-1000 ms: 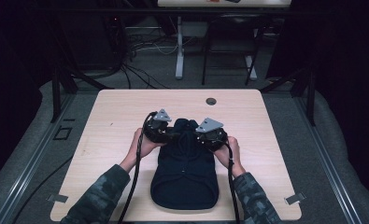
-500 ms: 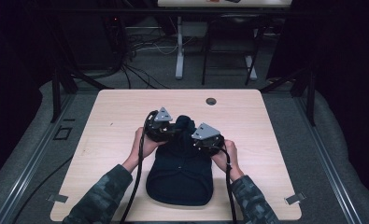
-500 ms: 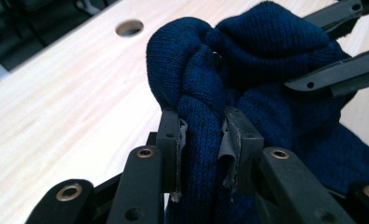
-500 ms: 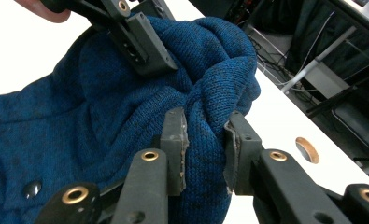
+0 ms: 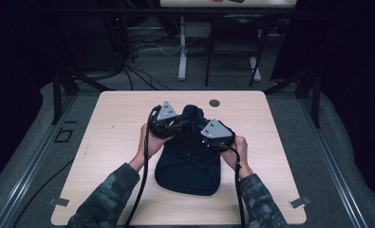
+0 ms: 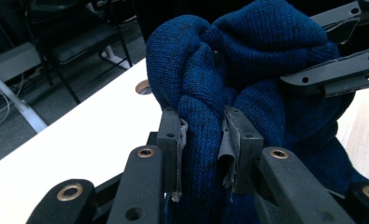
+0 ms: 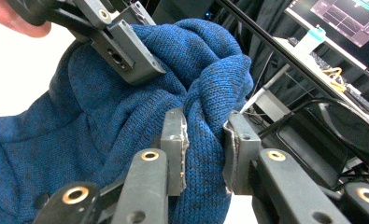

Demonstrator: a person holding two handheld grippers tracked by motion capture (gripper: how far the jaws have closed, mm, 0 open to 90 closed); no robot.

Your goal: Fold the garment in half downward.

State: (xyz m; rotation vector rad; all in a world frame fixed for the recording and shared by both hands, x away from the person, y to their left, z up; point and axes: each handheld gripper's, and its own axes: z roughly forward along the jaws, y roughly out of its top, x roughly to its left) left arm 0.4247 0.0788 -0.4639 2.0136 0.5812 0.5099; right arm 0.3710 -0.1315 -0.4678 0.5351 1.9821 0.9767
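A dark blue knitted garment (image 5: 189, 159) lies bunched in the middle of the light wooden table (image 5: 109, 123), its far end lifted. My left gripper (image 5: 175, 124) is shut on a thick fold of the knit (image 6: 202, 140) at the garment's left side. My right gripper (image 5: 208, 137) is shut on another fold (image 7: 204, 154) at its right side, nearer to me. In the left gripper view the right gripper's jaw shows at the upper right against the wool. In the right gripper view the left gripper's jaw and a hand (image 7: 18, 21) show at the upper left.
A round cable hole (image 5: 215, 102) sits near the table's far edge. Beyond the table stand a chair (image 6: 74, 44), desk legs (image 5: 182, 47) and loose cables (image 5: 142, 45) on the grey floor. A monitor (image 7: 345, 16) glows far off in the right gripper view.
My right gripper has come back toward me and to the left with its fold of knit. The garment's far end has bunched up; the left gripper has barely moved.
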